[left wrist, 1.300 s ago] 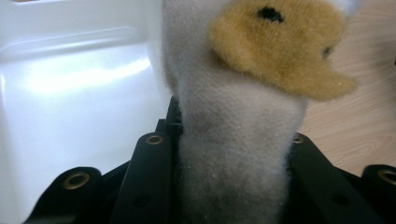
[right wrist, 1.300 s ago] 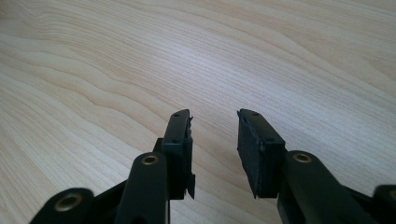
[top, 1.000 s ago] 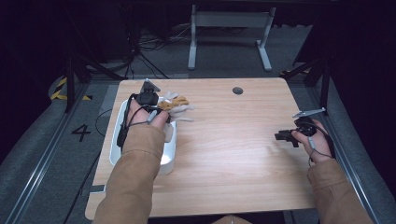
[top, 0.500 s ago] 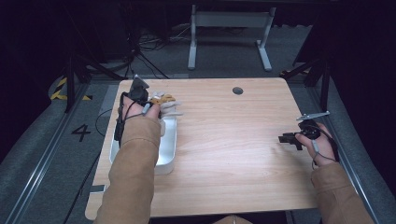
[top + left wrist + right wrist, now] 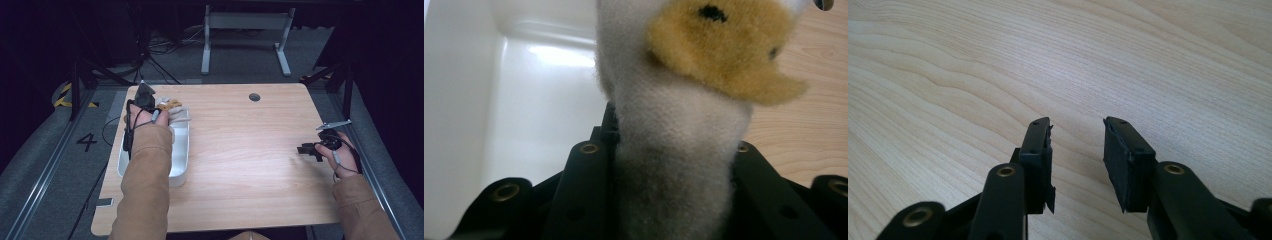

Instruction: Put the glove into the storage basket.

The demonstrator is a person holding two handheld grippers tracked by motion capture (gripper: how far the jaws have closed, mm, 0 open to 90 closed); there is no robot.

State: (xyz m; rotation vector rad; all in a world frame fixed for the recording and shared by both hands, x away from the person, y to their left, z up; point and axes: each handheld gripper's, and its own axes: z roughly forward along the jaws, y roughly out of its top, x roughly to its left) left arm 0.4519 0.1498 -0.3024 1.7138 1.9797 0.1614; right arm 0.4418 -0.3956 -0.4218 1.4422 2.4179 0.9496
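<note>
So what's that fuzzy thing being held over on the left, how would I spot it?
Start at the wooden table and find the white tray along its left edge. At the tray's far end, the left gripper is clamped on a soft toy. It is the one plush thing there: pale grey-white fur with a yellow-orange patch dotted with black.

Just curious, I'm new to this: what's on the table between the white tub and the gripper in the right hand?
Nothing: in the high view, bare wooden table runs from the white tub to the right gripper.
</note>
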